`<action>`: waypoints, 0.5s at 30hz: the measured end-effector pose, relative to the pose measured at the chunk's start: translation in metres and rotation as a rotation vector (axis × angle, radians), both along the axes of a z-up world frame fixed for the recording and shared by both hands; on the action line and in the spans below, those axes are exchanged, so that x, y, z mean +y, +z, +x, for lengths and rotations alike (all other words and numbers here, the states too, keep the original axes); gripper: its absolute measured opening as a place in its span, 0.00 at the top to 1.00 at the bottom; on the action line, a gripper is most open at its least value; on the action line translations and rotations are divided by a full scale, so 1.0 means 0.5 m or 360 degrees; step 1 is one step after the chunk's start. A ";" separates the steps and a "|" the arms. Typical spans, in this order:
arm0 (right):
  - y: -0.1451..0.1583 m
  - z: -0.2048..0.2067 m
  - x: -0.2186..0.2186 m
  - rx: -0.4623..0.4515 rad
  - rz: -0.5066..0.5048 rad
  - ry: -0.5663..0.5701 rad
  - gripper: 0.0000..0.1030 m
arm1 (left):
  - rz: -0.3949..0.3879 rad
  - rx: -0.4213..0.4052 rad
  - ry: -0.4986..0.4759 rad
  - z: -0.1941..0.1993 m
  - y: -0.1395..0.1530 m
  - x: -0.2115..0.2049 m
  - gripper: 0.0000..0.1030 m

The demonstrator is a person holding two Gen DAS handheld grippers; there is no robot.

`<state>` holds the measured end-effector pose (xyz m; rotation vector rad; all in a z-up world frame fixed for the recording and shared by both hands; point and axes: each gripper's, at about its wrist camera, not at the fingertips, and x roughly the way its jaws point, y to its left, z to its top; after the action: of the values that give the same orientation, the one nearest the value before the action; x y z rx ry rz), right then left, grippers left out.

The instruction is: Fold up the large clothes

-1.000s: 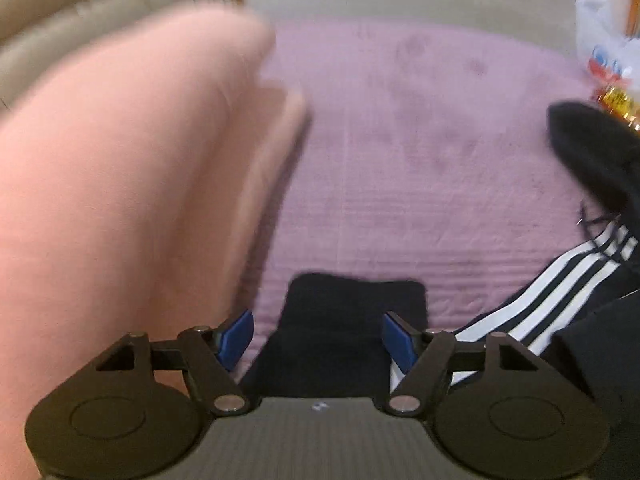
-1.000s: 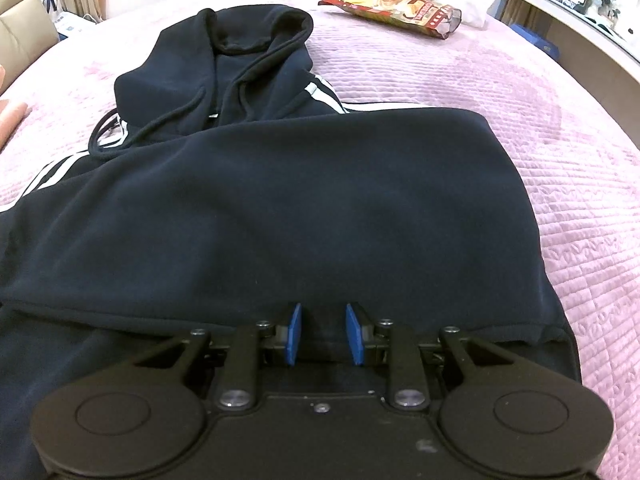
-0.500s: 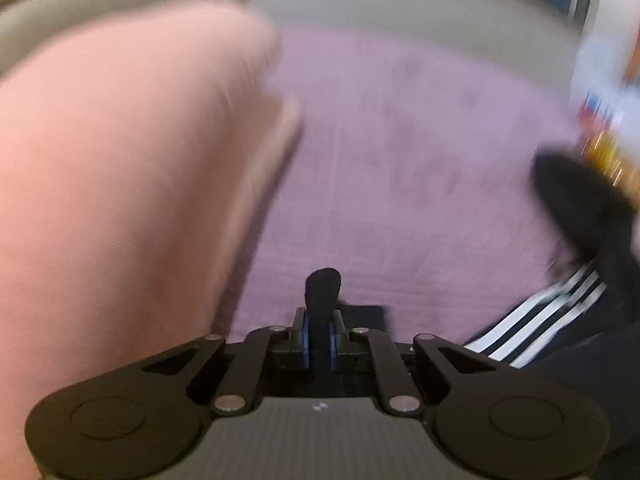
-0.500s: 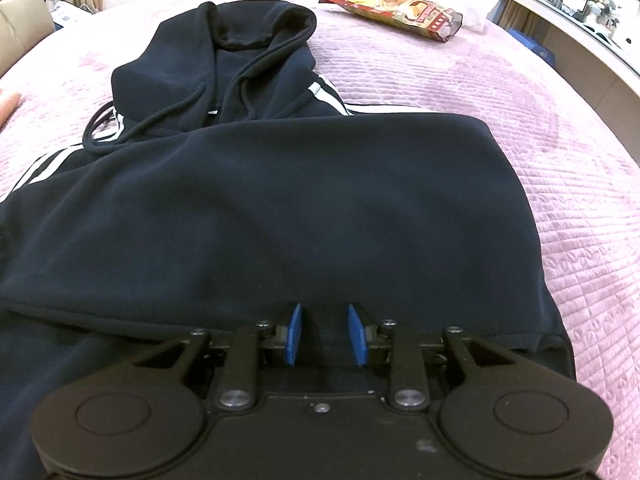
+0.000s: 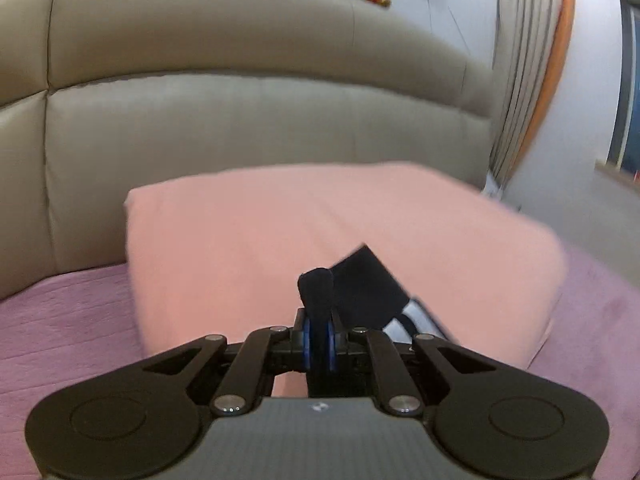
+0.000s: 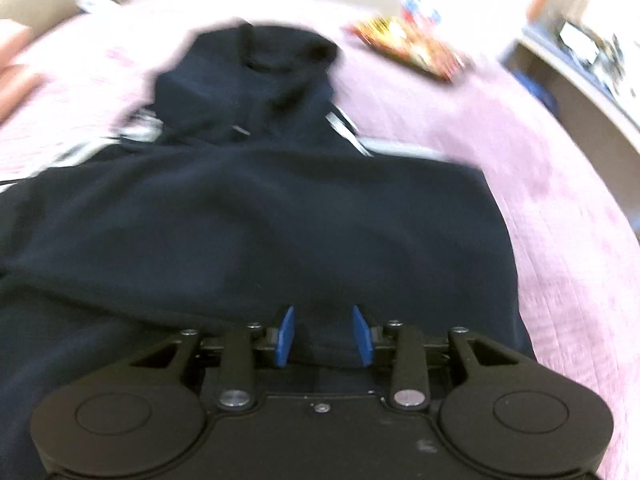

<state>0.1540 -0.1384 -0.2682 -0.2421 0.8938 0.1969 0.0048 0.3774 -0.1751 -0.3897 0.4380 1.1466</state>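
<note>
A black hoodie [image 6: 256, 216] with white sleeve stripes lies on the purple bedspread [image 6: 560, 208], hood at the far end. My left gripper [image 5: 319, 338] is shut on the hoodie's black sleeve cuff [image 5: 360, 284] and holds it lifted in front of a pink pillow [image 5: 320, 220]. My right gripper [image 6: 324, 334] is partly open, its blue pads either side of a fold at the hoodie's near hem; whether it pinches the cloth is unclear.
A beige padded headboard [image 5: 240, 100] rises behind the pink pillow. A curtain [image 5: 528, 80] hangs at the right. A snack bag [image 6: 408, 46] lies beyond the hood. A white shelf [image 6: 592, 64] stands to the right of the bed.
My left gripper closed on the sleeve cuff, then lifted and swung it toward the pillow and headboard. My right gripper's pads have spread apart; its view is now blurred.
</note>
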 end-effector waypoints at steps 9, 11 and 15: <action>-0.048 -0.031 0.071 0.0289 -0.0008 0.0274 0.55 | 0.0315 0.0250 -0.0332 0.044 0.059 -0.164 0.92; -0.040 -0.014 0.061 0.0343 0.0058 0.0230 0.55 | 0.0290 0.0240 -0.0472 0.073 0.063 -0.214 0.92; -0.018 -0.003 0.013 0.0371 0.0187 0.0157 0.56 | 0.0313 0.0246 -0.0751 0.140 0.050 -0.349 0.92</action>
<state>0.1525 -0.1322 -0.2773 -0.1560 1.0981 0.3738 0.0749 0.2028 -0.1501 -0.0185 0.5145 0.7511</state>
